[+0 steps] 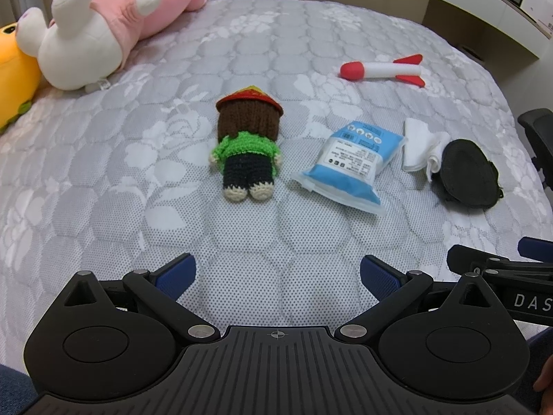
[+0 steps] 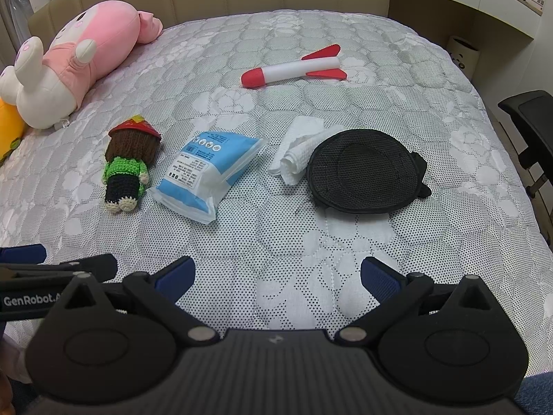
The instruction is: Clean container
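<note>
Quilted grey bedding is seen spread beneath both sets of tongs, left and right, each held released and empty over bare mattress. A black mesh container, seemingly collapsed flat, is shown near the bed's right edge, touched by a crumpled white cloth. A glossy blue packet and crocheted doll are laid just beside.

Black mesh container, blue-and-white packet, white cloth, grey floral quilted mattress.
</note>
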Tool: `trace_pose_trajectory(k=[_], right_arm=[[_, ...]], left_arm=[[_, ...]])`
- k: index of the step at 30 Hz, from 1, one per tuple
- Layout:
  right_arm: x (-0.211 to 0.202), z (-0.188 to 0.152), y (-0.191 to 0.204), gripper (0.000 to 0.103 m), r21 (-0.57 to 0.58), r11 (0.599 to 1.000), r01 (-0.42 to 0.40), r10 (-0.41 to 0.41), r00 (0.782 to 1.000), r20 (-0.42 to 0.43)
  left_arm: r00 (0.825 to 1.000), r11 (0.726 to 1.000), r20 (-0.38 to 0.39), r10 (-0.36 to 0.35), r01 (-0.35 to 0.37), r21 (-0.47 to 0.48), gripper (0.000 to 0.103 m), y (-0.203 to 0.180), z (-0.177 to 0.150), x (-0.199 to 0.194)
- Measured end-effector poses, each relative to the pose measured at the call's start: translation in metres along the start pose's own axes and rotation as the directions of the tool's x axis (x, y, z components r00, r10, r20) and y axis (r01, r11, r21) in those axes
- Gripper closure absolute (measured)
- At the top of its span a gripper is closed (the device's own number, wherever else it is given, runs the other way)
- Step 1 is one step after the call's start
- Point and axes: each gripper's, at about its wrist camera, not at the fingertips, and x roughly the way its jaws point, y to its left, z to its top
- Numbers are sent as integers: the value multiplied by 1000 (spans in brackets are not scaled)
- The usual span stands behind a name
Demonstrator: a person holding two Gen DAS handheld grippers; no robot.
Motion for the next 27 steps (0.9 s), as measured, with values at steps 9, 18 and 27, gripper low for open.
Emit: trace_pose_trajectory(k=[9, 18, 27], right_arm=[[-2, 0, 2, 0, -7, 1000, -10, 10, 1000, 7], [-3, -1, 1, 0, -8, 1000, -19, 20, 1000, 14], [-12, 13, -4, 0, -4, 999, -51, 52, 995, 86]], left_arm=[[1000, 1000, -2, 0, 0, 5, 0, -1, -1, 0], [1000, 1000, -4, 14, -13, 12, 0, -4, 0, -1], [987, 987, -35, -158, 158, -10, 0, -3, 26, 11]])
